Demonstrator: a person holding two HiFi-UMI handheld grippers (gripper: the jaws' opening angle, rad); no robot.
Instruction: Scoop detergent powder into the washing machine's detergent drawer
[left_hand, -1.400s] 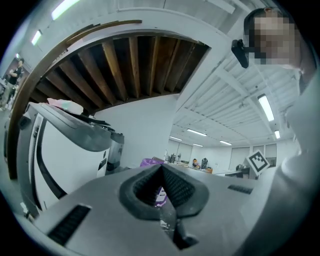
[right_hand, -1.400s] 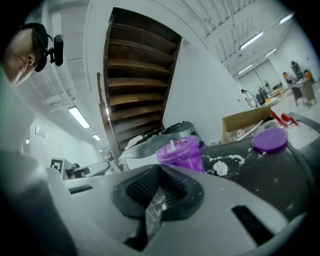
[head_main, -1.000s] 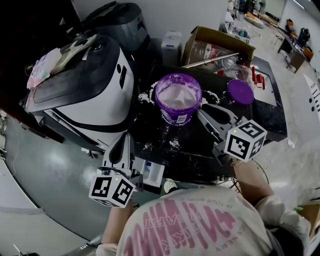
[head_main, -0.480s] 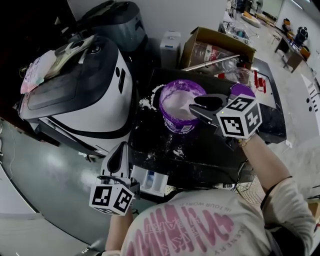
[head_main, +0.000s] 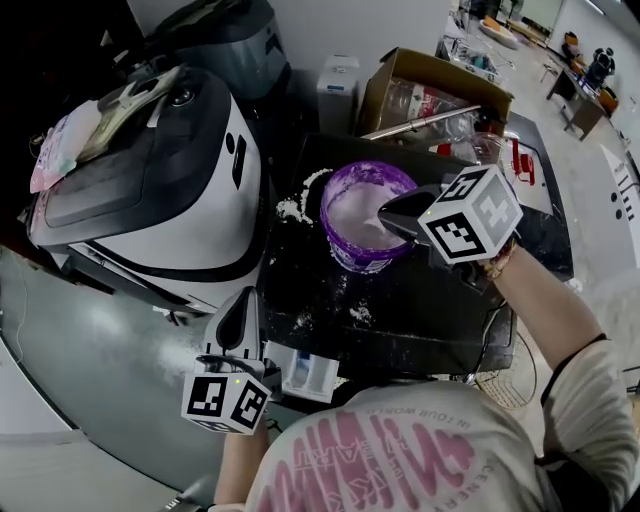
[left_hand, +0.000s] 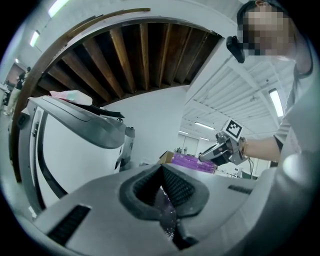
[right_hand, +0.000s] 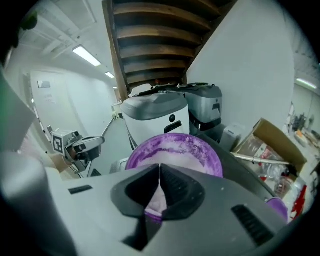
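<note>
The purple tub (head_main: 365, 212) of white detergent powder (right_hand: 172, 150) stands open on the black table (head_main: 430, 310). My right gripper (head_main: 384, 216) reaches over the tub's right rim. Its jaws are closing and the tips nearly meet (right_hand: 160, 169) on a thin white scoop handle (head_main: 379, 219) that sticks out of the powder. The white detergent drawer (head_main: 304, 368) is pulled out below the table's near edge. My left gripper (head_main: 241, 300) hangs just left of the drawer, shut (left_hand: 161, 168) with nothing in it. The white and black washing machine (head_main: 150, 180) is on the left.
Spilled powder (head_main: 292, 208) dusts the table left of the tub and in front of it. A cardboard box (head_main: 430, 95) with a metal rod stands behind the tub. The purple lid (right_hand: 276, 205) lies to the tub's right. A grey floor (head_main: 90, 370) runs along the left.
My right gripper has moved from the table's front right up to the tub, and its jaws have closed over the powder. The left gripper has hardly moved.
</note>
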